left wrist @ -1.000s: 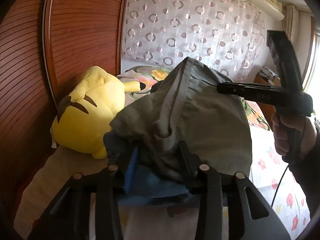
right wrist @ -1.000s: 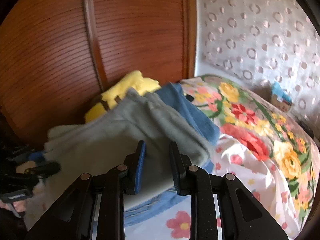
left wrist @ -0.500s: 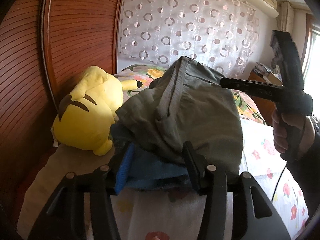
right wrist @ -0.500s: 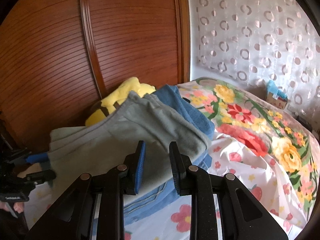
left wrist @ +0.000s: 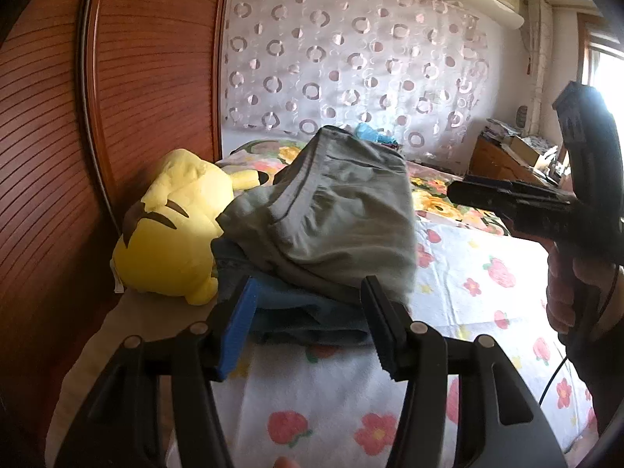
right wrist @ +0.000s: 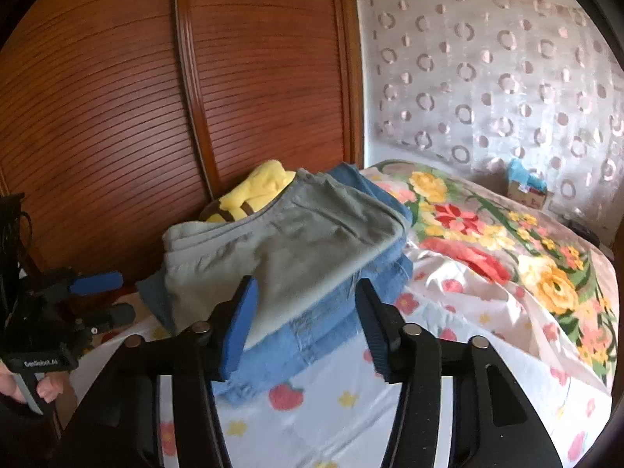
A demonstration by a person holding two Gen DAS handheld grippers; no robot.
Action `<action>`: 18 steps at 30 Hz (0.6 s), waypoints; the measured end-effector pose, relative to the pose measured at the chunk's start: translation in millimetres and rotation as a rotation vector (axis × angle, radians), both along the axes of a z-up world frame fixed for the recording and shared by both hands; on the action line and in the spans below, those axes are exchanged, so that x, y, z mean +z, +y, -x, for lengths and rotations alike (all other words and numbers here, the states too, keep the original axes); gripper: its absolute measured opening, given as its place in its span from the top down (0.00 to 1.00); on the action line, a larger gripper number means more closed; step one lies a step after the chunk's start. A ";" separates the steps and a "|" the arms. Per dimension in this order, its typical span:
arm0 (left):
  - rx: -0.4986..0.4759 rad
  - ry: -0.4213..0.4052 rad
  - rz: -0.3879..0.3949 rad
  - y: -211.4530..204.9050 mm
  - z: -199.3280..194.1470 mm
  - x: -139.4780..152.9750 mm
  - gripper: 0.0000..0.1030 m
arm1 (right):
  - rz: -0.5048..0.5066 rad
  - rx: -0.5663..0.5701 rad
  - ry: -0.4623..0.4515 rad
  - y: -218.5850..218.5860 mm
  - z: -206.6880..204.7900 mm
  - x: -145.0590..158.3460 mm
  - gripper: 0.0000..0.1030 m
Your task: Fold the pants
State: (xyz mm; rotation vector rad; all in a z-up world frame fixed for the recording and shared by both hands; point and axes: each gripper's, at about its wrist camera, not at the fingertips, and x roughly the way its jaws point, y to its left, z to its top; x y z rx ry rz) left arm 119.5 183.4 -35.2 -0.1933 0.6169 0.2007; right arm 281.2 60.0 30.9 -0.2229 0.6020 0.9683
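grey pants (right wrist: pixel 288 249) atop jeans (right wrist: pixel 327 335) (folded)

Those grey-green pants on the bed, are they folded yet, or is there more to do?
They look done: the grey-green pants lie folded on top of folded blue jeans, beside a yellow plush toy on the flowered bedspread. Nothing is in hand: the left gripper and the right gripper have just been opening, jaws apart, no cloth between the pads. Nothing more to fold shows in view.
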 end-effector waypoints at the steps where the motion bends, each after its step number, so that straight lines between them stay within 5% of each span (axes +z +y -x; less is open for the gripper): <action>1: -0.002 -0.002 -0.002 -1.5 1.9 1.2 0.47 | -0.002 -0.004 0.001 -3.8 3.4 0.2 0.45; 11: -0.038 -0.019 -0.042 -31.8 27.2 13.0 0.47 | -0.025 -0.070 -0.007 -50.3 46.7 3.4 0.21; 18: -0.065 -0.021 -0.056 -54.2 41.3 15.0 0.47 | -0.018 -0.146 -0.024 -80.0 78.2 2.0 0.18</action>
